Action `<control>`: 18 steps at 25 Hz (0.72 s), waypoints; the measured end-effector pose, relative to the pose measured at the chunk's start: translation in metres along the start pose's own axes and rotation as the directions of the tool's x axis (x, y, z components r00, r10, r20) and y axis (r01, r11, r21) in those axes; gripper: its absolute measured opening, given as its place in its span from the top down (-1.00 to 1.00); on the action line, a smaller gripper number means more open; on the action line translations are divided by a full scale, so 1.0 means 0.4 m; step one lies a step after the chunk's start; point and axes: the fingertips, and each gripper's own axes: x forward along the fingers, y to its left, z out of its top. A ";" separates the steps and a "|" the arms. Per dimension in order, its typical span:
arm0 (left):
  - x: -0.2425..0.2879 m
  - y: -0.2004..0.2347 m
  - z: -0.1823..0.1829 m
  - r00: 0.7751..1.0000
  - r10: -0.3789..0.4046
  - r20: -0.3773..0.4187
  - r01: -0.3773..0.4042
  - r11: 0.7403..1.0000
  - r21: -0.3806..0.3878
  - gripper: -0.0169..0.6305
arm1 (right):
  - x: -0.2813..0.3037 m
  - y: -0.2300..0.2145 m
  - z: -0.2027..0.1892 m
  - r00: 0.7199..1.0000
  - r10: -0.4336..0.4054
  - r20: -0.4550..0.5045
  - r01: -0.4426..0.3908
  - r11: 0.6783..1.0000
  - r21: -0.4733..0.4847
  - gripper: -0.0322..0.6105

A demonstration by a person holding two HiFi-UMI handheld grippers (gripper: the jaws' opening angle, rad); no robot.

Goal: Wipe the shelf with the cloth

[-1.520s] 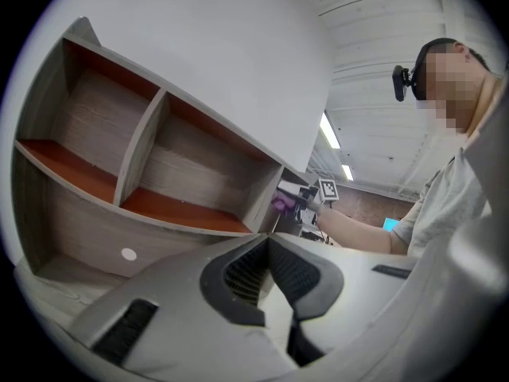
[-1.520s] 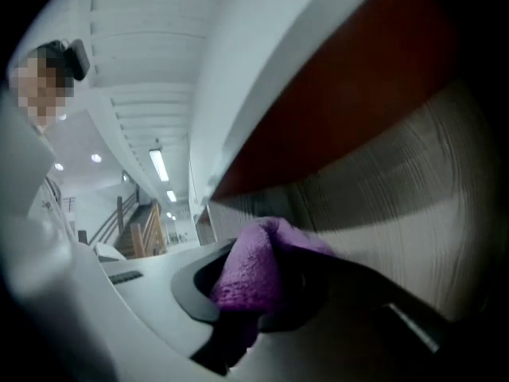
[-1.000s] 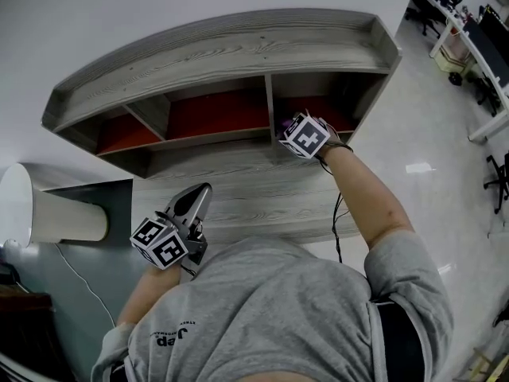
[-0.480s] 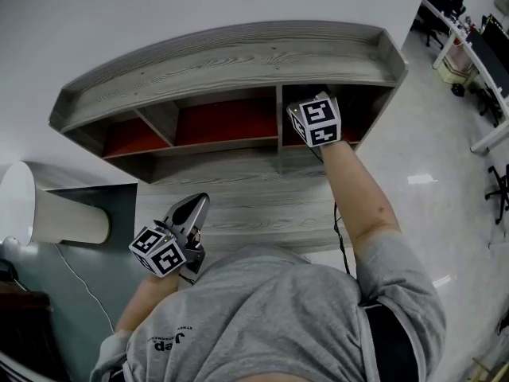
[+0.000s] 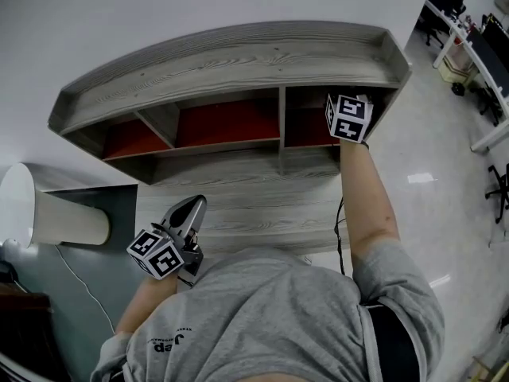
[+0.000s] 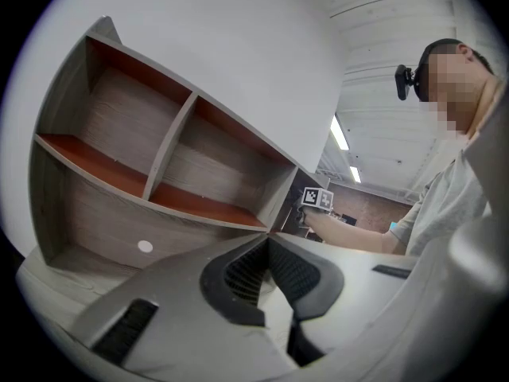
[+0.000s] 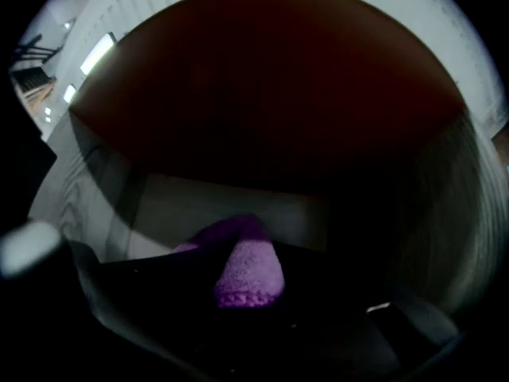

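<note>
Right arm reaches straight forward, right gripper [image 7: 242,302] fingers clamped on the cloth [image 7: 248,270]; left gripper [image 5: 192,209] waits low (fingers together).

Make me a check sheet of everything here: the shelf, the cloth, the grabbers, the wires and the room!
Surface: grey wood shelf with red boards inside.
Job's things: purple cloth, inside the right-end compartment.
Clutter: nothing seen.
Grippers: right hand-held gripper shut on the cloth; left hand-held gripper shut, empty, low in front of the shelf.
Cables: dark cable beside the right arm; thin white cord at left.
Surroundings: white wall, shiny floor, desks far right.
</note>
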 end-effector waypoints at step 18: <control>0.019 -0.008 -0.013 1.000 -0.030 0.004 0.031 0.999 -0.015 0.90 | -0.064 0.369 -0.185 0.894 0.370 -0.254 -0.436 0.850 -0.295 0.71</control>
